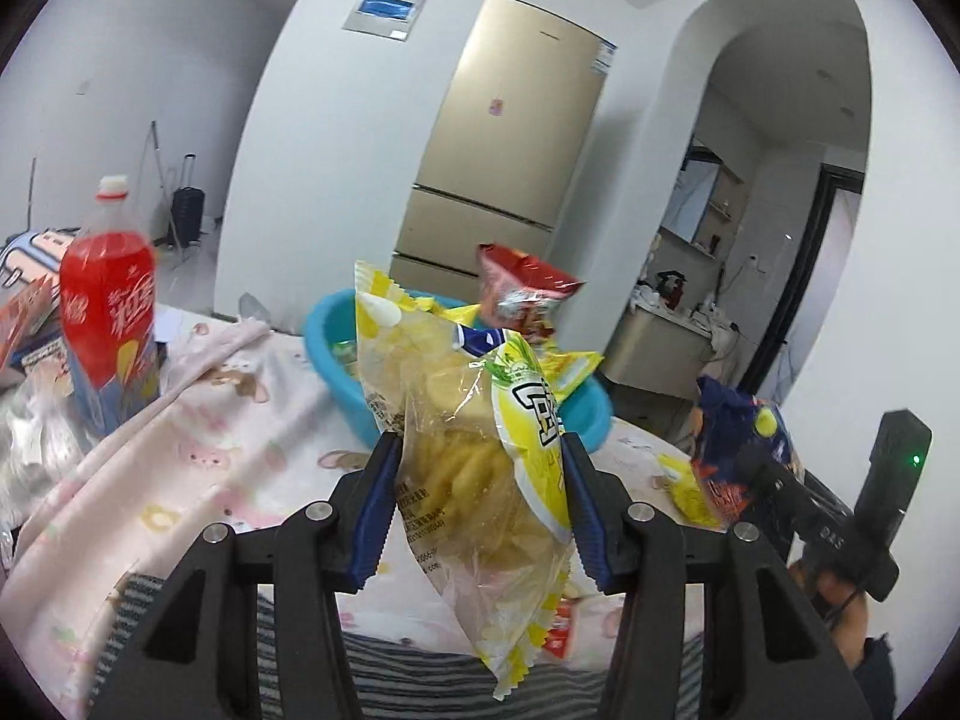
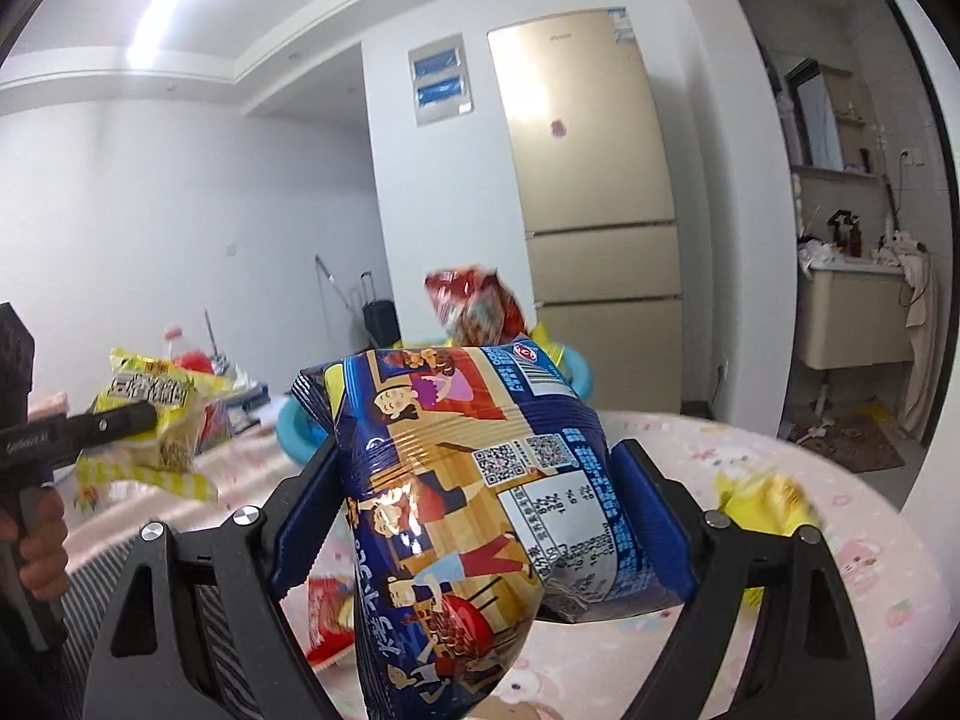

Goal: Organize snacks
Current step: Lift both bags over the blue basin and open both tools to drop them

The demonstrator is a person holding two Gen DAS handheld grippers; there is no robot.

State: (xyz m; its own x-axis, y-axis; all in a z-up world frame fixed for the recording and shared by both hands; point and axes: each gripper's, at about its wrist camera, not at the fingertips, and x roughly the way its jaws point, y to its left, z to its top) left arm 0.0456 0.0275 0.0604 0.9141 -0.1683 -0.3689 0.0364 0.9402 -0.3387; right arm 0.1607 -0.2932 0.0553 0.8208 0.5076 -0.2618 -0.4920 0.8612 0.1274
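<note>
Left hand-held gripper: jaws clamped on a clear yellow bag of crisps; the blue pads press its sides, and the bag hangs tilted, its lower corner pointing to 6 o'clock.
Right hand-held gripper: jaws stand wide yet pinch a puffy dark blue snack bag from both sides; the bag bulges past the pads, its bottom toward 6 o'clock.
Where the held bags are: both are lifted clear of the pink printed cloth below them.
Each gripper as seen from the other: in the left view the right one with its blue bag sits at 4 o'clock; in the right view the left one with its yellow bag sits at 9 o'clock, a hand gripping its handle.
On the cloth, near: a small yellow packet at 3 o'clock in the right view, blurred; a red and yellow packet under the blue bag, mostly hidden.
Striped fabric: at 6 o'clock, nearest edge.
Middle distance: a blue plastic basin just behind the yellow bag, with a red snack bag standing up out of it among other packets.
Red drink bottle: upright at 9 o'clock in the left view, white cap on.
Far: a gold fridge at 12 o'clock against the white wall.
</note>
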